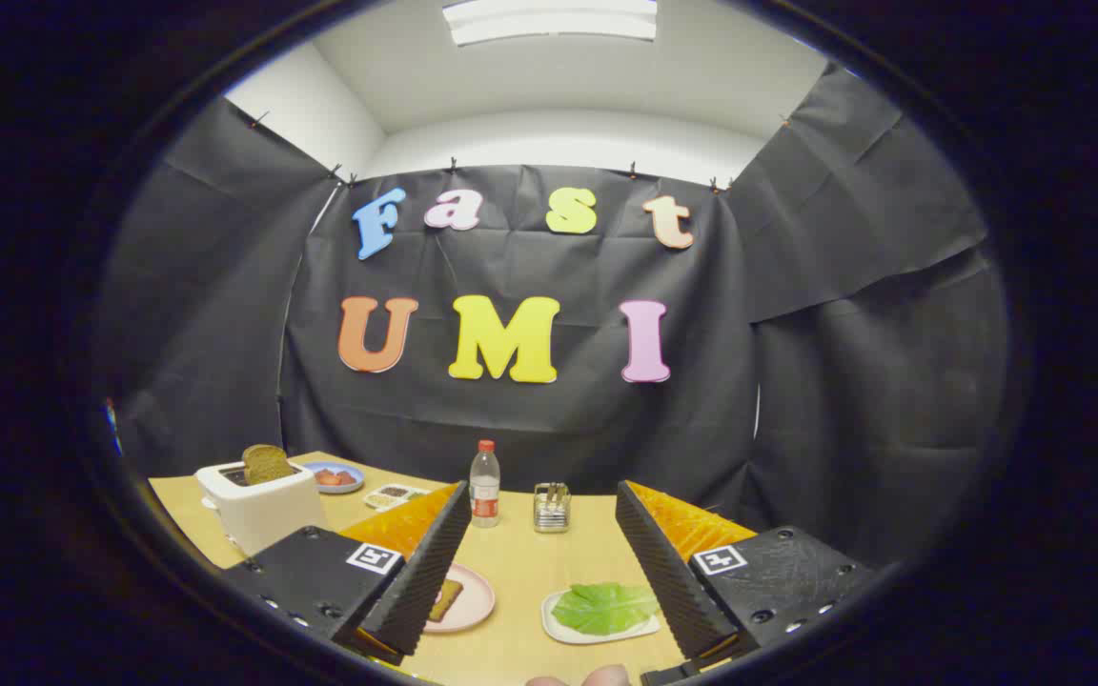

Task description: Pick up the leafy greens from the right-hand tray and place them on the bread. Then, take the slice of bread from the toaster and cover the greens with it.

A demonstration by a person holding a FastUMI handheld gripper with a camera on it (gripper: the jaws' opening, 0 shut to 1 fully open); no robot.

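Since the gripper [541, 562] hangs above the table [520, 562] w/ its fingers spread wide and nothing between them, the pick looks not yet begun. The leafy greens [606, 606] lie flat on the white tray [557, 624], just inside the right finger, low between the two. The bread [444, 598] sits on the pink plate [477, 598], partly hidden behind the left finger. The toaster [261, 505] stands beyond the left finger, a brown slice [268, 463] poking out the top. Risks, as I judge them: the leaf is thin and flat, so the fingers may close over it and grab nothing, or scrape the tray & shove it; a limp leaf could also droop or slip off on the way across to the plate. Later, the toaster slice may tip or jam if pulled at an angle. Count: 1 leaf bunch, 1 tray, 1 pink plate, 2 bread pcs (plate + toaster), 1 toaster, 1 bottle [484, 484], 1 small holder [552, 507], 1 blue dish [335, 476], 1 small snack tray [395, 495] near it.
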